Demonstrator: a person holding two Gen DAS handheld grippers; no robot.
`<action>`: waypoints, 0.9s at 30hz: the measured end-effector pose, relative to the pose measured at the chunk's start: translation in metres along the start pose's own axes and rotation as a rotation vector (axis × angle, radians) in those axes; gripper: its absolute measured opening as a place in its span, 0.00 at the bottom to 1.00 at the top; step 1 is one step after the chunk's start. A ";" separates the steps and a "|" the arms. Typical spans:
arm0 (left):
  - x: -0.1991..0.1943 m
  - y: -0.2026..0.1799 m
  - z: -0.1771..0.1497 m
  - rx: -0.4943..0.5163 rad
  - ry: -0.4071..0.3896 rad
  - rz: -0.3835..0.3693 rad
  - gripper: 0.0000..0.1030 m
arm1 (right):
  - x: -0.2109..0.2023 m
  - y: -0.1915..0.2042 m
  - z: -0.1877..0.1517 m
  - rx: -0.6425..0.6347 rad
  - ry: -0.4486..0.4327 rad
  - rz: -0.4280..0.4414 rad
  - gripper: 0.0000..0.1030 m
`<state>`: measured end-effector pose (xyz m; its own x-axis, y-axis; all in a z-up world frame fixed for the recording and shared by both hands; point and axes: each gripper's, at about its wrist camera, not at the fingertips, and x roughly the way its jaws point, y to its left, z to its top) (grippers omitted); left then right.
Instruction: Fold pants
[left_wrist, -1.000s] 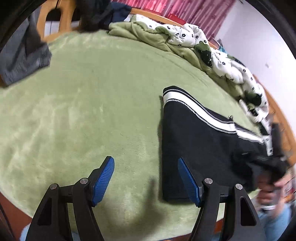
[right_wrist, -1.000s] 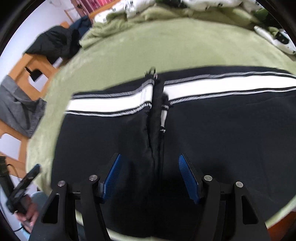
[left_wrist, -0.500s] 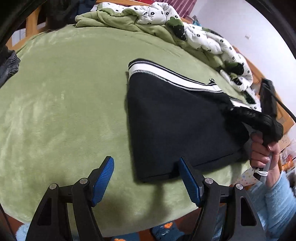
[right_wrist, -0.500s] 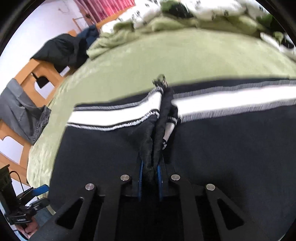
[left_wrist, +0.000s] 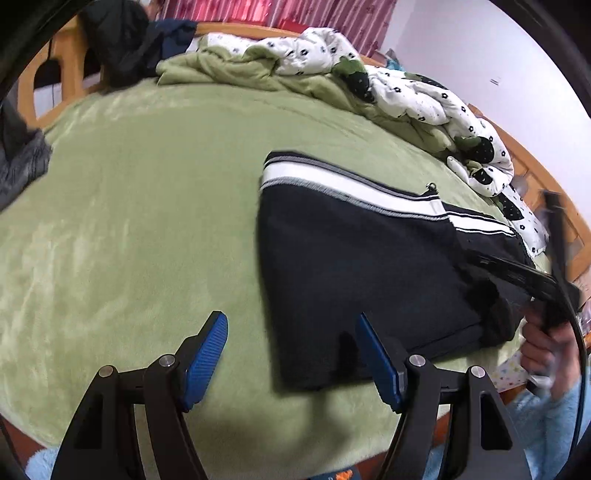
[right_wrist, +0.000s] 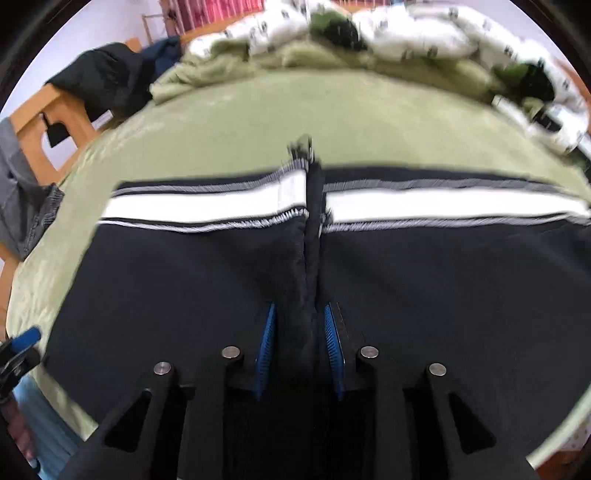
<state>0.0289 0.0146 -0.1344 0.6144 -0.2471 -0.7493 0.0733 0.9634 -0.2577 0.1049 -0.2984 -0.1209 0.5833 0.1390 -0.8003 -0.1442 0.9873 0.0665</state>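
Note:
Black pants (left_wrist: 362, 266) with white side stripes lie on the green blanket (left_wrist: 147, 206), right of centre in the left wrist view. My left gripper (left_wrist: 291, 354) is open and empty above the blanket, at the pants' near left corner. In the right wrist view the pants (right_wrist: 184, 280) fill the middle. A raised fold of black fabric (right_wrist: 308, 295) stands between the blue pads of my right gripper (right_wrist: 301, 350), whose jaws sit slightly apart around it. The right gripper also shows in the left wrist view (left_wrist: 517, 273), at the pants' right end.
A crumpled white and green quilt (left_wrist: 369, 85) lies along the far edge of the bed. Dark clothes (left_wrist: 122, 40) hang on the wooden bed frame (left_wrist: 62, 74) at the far left. Grey fabric (left_wrist: 18, 166) hangs at the left edge.
My right gripper closed tight on the raised fold, then its jaws parted slightly. My left gripper stayed open and shifted near the pants' left corner.

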 end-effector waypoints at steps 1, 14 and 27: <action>0.001 -0.004 0.004 0.000 -0.009 -0.004 0.68 | -0.014 0.002 -0.006 -0.022 -0.033 -0.005 0.29; 0.021 -0.013 -0.010 -0.003 0.086 0.035 0.69 | -0.032 -0.003 -0.040 0.049 -0.001 -0.080 0.48; -0.083 0.008 0.089 0.035 -0.149 0.045 0.67 | -0.172 -0.097 0.009 0.174 -0.209 -0.249 0.69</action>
<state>0.0482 0.0516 -0.0203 0.7271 -0.1877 -0.6604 0.0687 0.9770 -0.2021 0.0258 -0.4172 0.0154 0.7365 -0.1122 -0.6670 0.1502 0.9887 -0.0005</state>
